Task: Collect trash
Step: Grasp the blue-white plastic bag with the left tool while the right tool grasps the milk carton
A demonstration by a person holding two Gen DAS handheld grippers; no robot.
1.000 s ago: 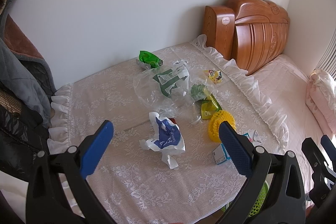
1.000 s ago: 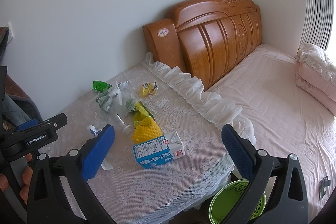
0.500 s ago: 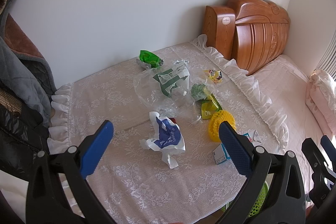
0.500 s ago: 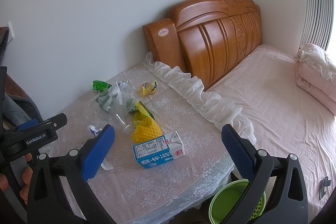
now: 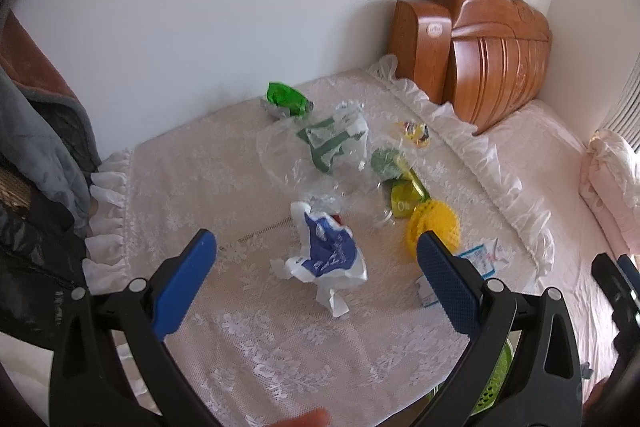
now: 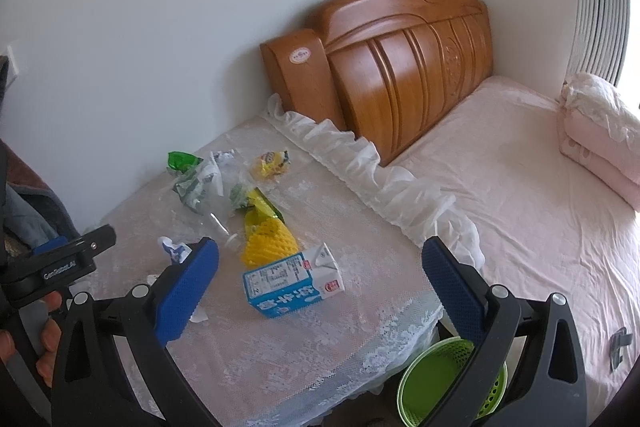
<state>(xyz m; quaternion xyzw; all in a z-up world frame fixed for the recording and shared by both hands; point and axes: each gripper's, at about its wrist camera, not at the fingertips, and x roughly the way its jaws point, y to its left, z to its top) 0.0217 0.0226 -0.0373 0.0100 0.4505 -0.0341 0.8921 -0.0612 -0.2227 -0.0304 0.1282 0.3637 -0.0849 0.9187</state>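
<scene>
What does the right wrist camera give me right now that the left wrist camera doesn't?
Only the right wrist: the blue milk carton whole, the green basket's open mouth below the table edge, and the folded pink quilt.

Only the left wrist: the crumpled blue-and-white wrapper in full, and the hanging coats.

Both: the yellow foam net, clear plastic bag, green wrapper, headboard. Left gripper and right gripper are open.

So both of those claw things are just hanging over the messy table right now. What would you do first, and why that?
Probably lower the open left gripper onto the crumpled blue-and-white wrapper: it lies framed between the spread fingers, nearest of the litter. The right gripper, also open and empty, could take the blue-and-white milk carton, near the table edge above the green plastic basket.
</scene>
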